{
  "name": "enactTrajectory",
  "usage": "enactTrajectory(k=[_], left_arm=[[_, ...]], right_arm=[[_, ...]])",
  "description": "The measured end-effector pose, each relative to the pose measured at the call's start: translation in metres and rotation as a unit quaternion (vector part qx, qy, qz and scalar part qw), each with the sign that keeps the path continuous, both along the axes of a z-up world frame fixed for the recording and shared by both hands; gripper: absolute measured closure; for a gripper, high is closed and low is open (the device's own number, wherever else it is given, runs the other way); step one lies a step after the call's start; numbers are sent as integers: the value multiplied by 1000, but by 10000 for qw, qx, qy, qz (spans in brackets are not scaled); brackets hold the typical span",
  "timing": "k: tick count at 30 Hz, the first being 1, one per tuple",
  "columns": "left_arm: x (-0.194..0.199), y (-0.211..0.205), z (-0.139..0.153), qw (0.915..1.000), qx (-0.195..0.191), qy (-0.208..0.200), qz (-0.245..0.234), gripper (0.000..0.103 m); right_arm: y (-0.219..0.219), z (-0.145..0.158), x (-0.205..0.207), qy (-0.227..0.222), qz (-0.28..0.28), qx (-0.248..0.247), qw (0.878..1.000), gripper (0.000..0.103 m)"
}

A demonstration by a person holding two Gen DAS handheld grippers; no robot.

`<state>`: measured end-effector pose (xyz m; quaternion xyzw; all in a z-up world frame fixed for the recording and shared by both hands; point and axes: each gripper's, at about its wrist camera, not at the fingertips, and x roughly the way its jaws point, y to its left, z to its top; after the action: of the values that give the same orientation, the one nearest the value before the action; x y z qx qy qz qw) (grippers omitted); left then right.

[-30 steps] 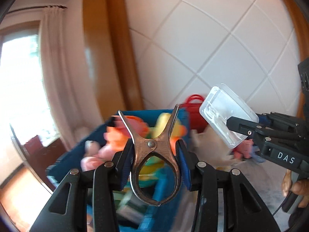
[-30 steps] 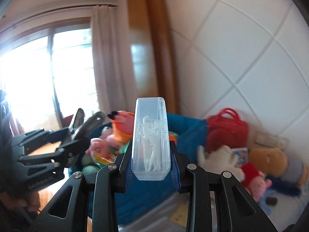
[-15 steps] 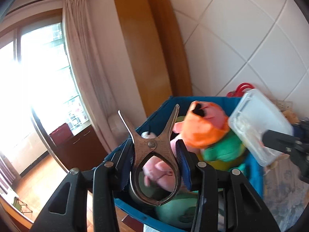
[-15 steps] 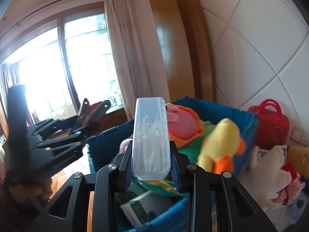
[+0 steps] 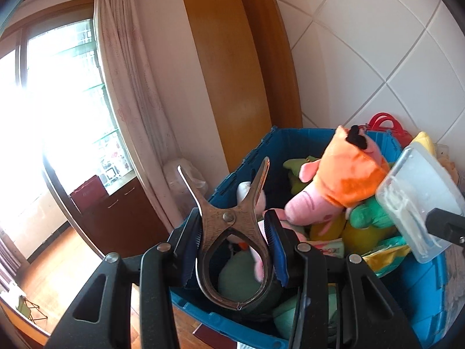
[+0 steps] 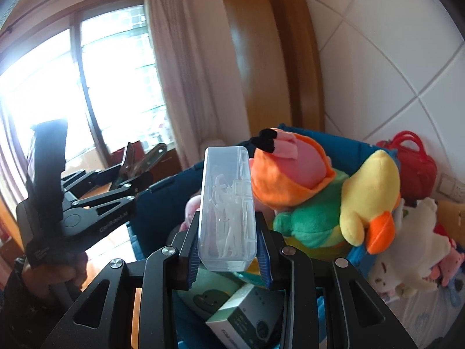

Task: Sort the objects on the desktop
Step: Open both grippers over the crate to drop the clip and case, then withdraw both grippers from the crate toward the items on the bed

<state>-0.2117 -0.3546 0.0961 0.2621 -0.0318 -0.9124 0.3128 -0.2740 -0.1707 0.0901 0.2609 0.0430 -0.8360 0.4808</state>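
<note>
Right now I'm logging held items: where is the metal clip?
The metal clip is clamped in the left gripper, centre of the left wrist view, above the blue bin's near-left corner.

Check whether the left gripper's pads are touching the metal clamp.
Touching: the left wrist view shows both blue pads of the left gripper pressed against the metal clamp.

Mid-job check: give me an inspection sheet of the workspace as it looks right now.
Surface: no desktop seen; wooden floor below.
Job's things: metal clamp and clear plastic box, both held above the blue bin.
Clutter: bin crammed with plush toys, an orange-hooded pig and yellow duck on top; a green carton at the near edge; more toys and a red bag beside it.
Grippers: left gripper shut on clamp; right gripper shut on box.
Cables: nothing seen.
Surroundings: window, curtain, wooden door frame, tiled wall.
</note>
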Motion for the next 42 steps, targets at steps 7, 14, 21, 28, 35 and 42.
enactTrajectory(k=[7, 14, 21, 28, 35, 42], left_arm=[[1, -1, 6, 9998, -153, -8, -97, 59], [10, 18, 21, 9968, -706, 360, -91, 0], [12, 37, 30, 9955, -807, 450, -198, 0], [21, 60, 31, 9951, -789, 516, -291, 0], [28, 78, 25, 9956, -667, 545, -378, 0], [37, 93, 19, 9957, -616, 568, -398, 0]], right_arm=[[-13, 10, 7, 59, -275, 119, 9995, 70], [-11, 13, 5, 72, -543, 104, 9984, 44], [7, 27, 19, 247, -505, -55, 9984, 44], [32, 35, 26, 325, -549, -174, 9978, 42], [60, 29, 27, 203, -649, -233, 9974, 42], [78, 25, 35, 171, -636, -256, 9975, 41]])
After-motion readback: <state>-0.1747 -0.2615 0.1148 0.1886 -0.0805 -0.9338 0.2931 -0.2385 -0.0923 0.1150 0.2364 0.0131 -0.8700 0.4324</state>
